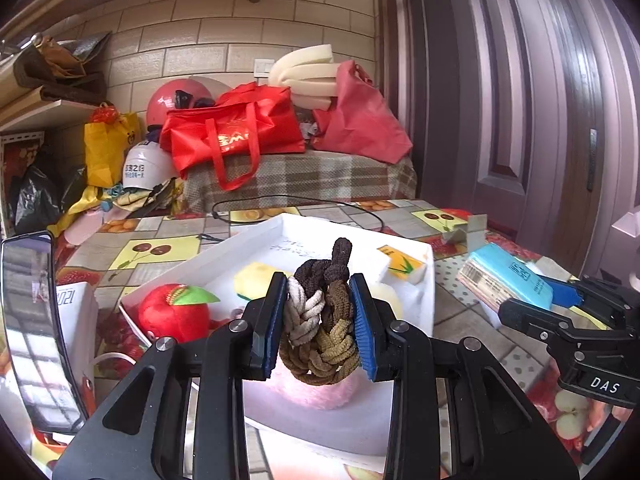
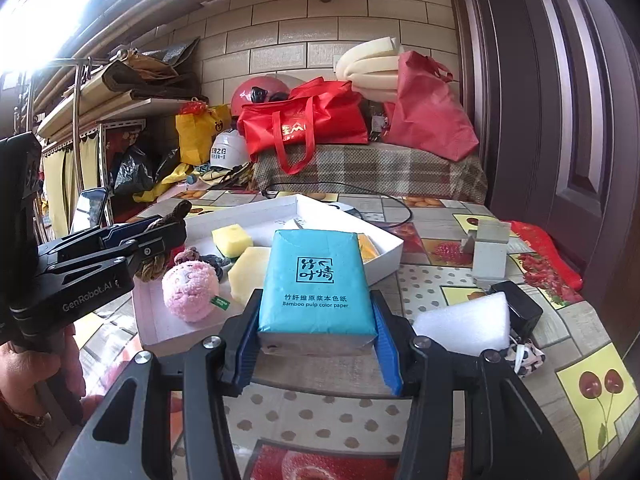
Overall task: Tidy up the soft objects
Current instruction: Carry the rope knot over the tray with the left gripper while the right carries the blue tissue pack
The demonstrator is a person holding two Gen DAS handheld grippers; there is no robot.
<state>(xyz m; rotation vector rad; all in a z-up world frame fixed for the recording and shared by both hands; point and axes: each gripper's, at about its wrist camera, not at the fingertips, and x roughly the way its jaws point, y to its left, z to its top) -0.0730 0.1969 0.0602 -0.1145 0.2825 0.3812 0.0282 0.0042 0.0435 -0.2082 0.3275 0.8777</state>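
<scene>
A cluttered room with a cream brick-tiled wall (image 1: 224, 28) is seen behind a table covered in a glossy fruit-patterned oilcloth (image 2: 532, 320). A shallow white cardboard tray (image 2: 384, 256) rests on it.

In the left wrist view, the left gripper (image 1: 320, 320) is clamped on a bundle of braided elastic hair ties (image 1: 320, 312) in cream, tan and dark brown, ropy and knotted, held above the tray's near end. In the tray, a red plush apple with a green felt leaf (image 1: 176, 312) is seen at 9 o'clock of the bundle, and a fuzzy pink plush ball (image 2: 190, 292) lies beneath it. Two yellow porous sponge blocks (image 2: 232, 240) lie nearer the tray's middle.

In the right wrist view, the right gripper (image 2: 318, 344) is closed on a rectangular teal plastic-wrapped pack of bamboo tissues (image 2: 318, 280), smooth and slightly pillowed, held over the table just beside the tray's right wall. A white foam wedge (image 2: 464, 328) lies on the oilcloth at 3 o'clock of the pack, with a grey angular block (image 2: 488, 256) at 2 o'clock.
</scene>
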